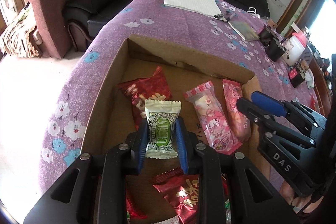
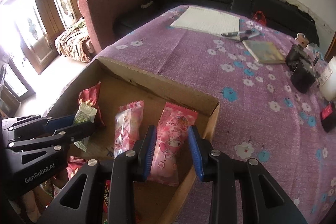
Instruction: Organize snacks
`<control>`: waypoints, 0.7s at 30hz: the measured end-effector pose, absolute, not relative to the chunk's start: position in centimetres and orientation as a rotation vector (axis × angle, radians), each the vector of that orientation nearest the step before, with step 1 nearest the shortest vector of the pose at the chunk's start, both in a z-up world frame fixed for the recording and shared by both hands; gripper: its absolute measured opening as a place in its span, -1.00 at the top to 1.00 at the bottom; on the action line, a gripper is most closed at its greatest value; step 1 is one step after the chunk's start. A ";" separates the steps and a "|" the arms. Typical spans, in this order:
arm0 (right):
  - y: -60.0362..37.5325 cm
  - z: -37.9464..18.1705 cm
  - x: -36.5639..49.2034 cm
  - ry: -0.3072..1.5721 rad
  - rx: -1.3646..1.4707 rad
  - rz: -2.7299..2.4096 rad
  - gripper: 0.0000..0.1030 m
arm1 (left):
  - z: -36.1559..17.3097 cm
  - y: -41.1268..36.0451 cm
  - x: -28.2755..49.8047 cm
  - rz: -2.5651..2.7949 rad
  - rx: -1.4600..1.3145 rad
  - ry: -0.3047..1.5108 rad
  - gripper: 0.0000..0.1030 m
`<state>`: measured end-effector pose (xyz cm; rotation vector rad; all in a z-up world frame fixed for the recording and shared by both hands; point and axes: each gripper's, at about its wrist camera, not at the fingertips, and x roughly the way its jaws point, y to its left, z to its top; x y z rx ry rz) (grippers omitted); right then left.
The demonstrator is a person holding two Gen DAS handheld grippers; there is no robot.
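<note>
Green-and-white packet (image 1: 162,129) — pinched upright between the left gripper (image 1: 161,140) pads, long axis along the fingers, above the cardboard box (image 1: 189,51). Right gripper (image 2: 172,152) pads straddle a pink packet (image 2: 171,140) — contact uncertain.

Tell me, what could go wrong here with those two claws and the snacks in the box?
The left gripper pinches the green and white packet by its soft sides; it might slip or crumple. It hangs above the red packet, so it could land on top rather than beside. The right gripper straddles the pink packet near the cardboard box wall, which a finger may snag.
</note>
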<state>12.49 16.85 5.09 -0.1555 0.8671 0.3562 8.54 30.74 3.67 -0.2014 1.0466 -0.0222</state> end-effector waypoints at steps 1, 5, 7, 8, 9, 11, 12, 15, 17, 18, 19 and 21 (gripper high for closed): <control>16.8 5.4 12.2 0.858 -0.160 0.353 0.36 | 3.7 30.9 8.4 -0.021 -0.213 1.050 0.53; 16.1 7.0 10.5 0.825 -0.143 0.362 0.11 | 4.3 31.5 7.7 0.001 -0.236 1.063 0.14; 15.7 7.7 9.6 0.810 -0.128 0.367 0.06 | 5.2 31.7 6.8 0.014 -0.240 1.044 0.01; 15.5 8.1 9.1 0.804 -0.121 0.371 0.05 | 5.7 31.8 6.3 0.020 -0.235 1.031 -0.01; 15.2 8.4 8.4 0.799 -0.118 0.374 0.05 | 6.1 31.8 5.9 0.026 -0.228 1.019 -0.01; 14.9 8.9 7.3 0.787 -0.117 0.374 0.05 | 7.2 31.7 4.8 0.034 -0.219 0.997 -0.01; 14.7 9.1 6.5 0.781 -0.117 0.376 0.05 | 7.8 31.6 4.1 0.029 -0.225 0.985 -0.01; 14.3 9.4 4.6 0.773 -0.114 0.383 0.03 | 8.9 31.3 2.3 0.027 -0.236 0.959 -0.10; 14.1 9.4 3.3 0.773 -0.106 0.389 0.00 | 9.8 30.9 0.7 0.022 -0.233 0.929 -0.13; 13.9 9.4 2.6 0.774 -0.100 0.393 0.00 | 10.0 30.6 0.1 0.022 -0.229 0.920 -0.13; 13.7 9.3 1.9 0.775 -0.092 0.397 0.00 | 10.2 30.3 -0.7 0.023 -0.224 0.910 -0.13; 13.3 9.3 0.6 0.776 -0.073 0.407 0.00 | 10.5 29.7 -2.5 0.021 -0.219 0.887 -0.13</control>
